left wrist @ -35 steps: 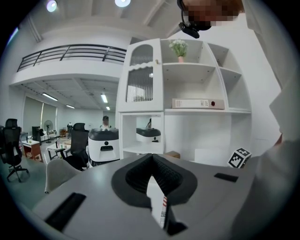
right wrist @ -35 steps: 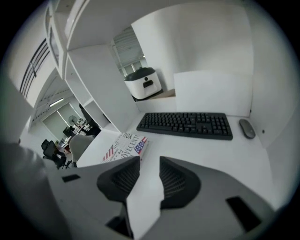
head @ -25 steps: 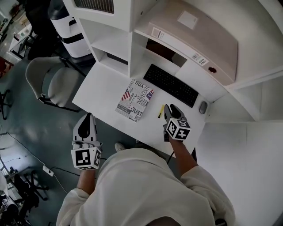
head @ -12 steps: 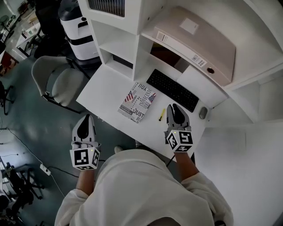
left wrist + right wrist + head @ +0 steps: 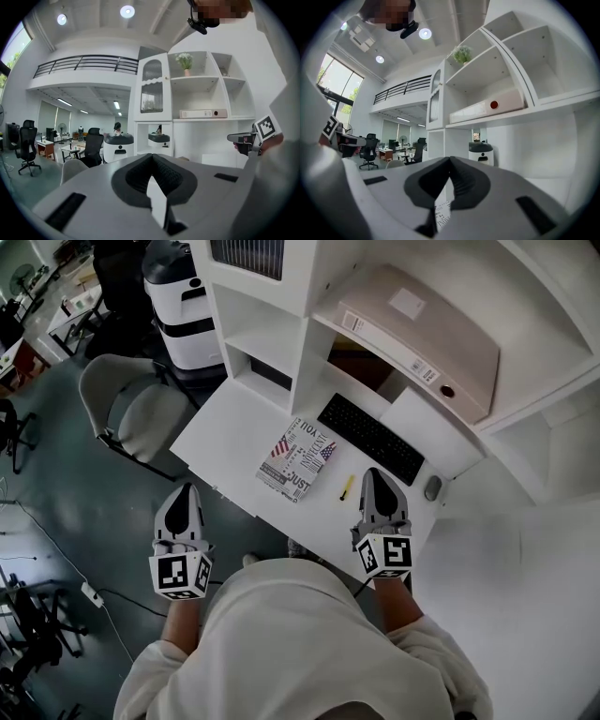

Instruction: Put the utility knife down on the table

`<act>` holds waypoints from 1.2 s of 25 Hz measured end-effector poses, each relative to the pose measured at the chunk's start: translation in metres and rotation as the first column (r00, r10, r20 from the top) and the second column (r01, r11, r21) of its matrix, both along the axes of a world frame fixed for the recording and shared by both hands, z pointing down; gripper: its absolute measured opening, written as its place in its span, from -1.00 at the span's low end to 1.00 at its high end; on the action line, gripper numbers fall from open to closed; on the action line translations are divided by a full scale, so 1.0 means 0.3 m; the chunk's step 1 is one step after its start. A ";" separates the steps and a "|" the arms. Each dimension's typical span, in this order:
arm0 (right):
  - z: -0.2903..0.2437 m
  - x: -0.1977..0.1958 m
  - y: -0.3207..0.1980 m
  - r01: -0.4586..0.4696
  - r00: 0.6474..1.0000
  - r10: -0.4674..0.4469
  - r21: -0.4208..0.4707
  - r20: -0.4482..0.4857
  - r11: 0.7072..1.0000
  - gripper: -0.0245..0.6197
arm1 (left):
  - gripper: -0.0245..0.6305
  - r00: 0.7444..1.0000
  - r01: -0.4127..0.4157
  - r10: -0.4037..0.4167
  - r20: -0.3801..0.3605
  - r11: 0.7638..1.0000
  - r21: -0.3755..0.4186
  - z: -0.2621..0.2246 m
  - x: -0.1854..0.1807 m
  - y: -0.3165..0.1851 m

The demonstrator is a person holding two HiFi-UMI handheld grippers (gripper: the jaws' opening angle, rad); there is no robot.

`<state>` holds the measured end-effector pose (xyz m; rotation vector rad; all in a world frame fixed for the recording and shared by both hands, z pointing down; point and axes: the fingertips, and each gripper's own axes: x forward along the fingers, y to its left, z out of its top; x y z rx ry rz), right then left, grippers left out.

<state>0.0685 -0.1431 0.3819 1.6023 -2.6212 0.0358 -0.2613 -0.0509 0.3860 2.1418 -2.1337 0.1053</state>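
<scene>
Counter: white counter [image 5: 234,432] in the middle of the head view, under white shelves [image 5: 272,334].
On it: printed book [image 5: 298,457], black keyboard [image 5: 370,437] to the upper right of it, mouse [image 5: 431,487] farther right.
Utility knife [image 5: 346,487]: yellow, lying flat on the counter between the book and the right claw. Nothing touches it.
Right claw [image 5: 375,476]: just right of the knife, closed tight, holding nothing.
Left claw [image 5: 185,491]: lower left, past the counter's edge over the floor, tips together, holding nothing.
Chair [image 5: 131,413]: grey, at the left.
</scene>
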 end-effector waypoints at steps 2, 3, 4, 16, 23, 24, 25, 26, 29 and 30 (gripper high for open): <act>-0.020 -0.009 0.012 0.014 1.000 -0.014 0.016 0.004 1.000 -0.91 | -0.93 1.000 0.010 -0.010 -0.001 1.000 0.002 0.001 -0.006 0.012; -0.027 -0.012 0.016 0.019 1.000 -0.019 0.020 0.008 1.000 -0.91 | -0.93 1.000 0.016 -0.016 -0.002 1.000 0.003 0.002 -0.008 0.017; -0.034 -0.014 0.019 0.023 1.000 -0.024 0.025 0.011 0.999 -0.91 | -0.93 1.000 0.021 -0.021 -0.002 1.000 0.004 0.003 -0.009 0.022; -0.065 -0.049 0.052 0.065 0.998 -0.066 0.047 0.015 0.997 -0.91 | -0.93 0.998 0.055 -0.055 -0.003 0.998 0.020 -0.008 -0.028 0.062; -0.074 -0.046 0.059 0.079 0.997 -0.080 0.058 0.015 0.995 -0.91 | -0.93 0.999 0.054 -0.054 0.002 0.998 0.028 -0.017 -0.014 0.060; -0.075 -0.046 0.060 0.080 0.997 -0.081 0.059 0.015 0.995 -0.91 | -0.93 0.998 0.055 -0.055 0.003 0.998 0.027 -0.018 -0.012 0.061; -0.076 -0.045 0.061 0.082 0.996 -0.083 0.060 0.015 0.995 -0.91 | -0.93 0.998 0.055 -0.055 0.004 0.998 0.027 -0.018 -0.011 0.062; -0.076 -0.044 0.061 0.083 0.996 -0.084 0.060 0.014 0.995 -0.91 | -0.93 0.998 0.055 -0.055 0.004 0.998 0.026 -0.018 -0.009 0.062; -0.074 -0.041 0.059 0.086 0.996 -0.087 0.058 0.014 0.995 -0.91 | -0.93 0.998 0.055 -0.055 0.005 0.998 0.028 -0.019 -0.004 0.059; -0.074 -0.040 0.057 0.088 0.996 -0.088 0.058 0.014 0.994 -0.91 | -0.93 0.998 0.055 -0.055 0.006 0.998 0.029 -0.019 -0.003 0.057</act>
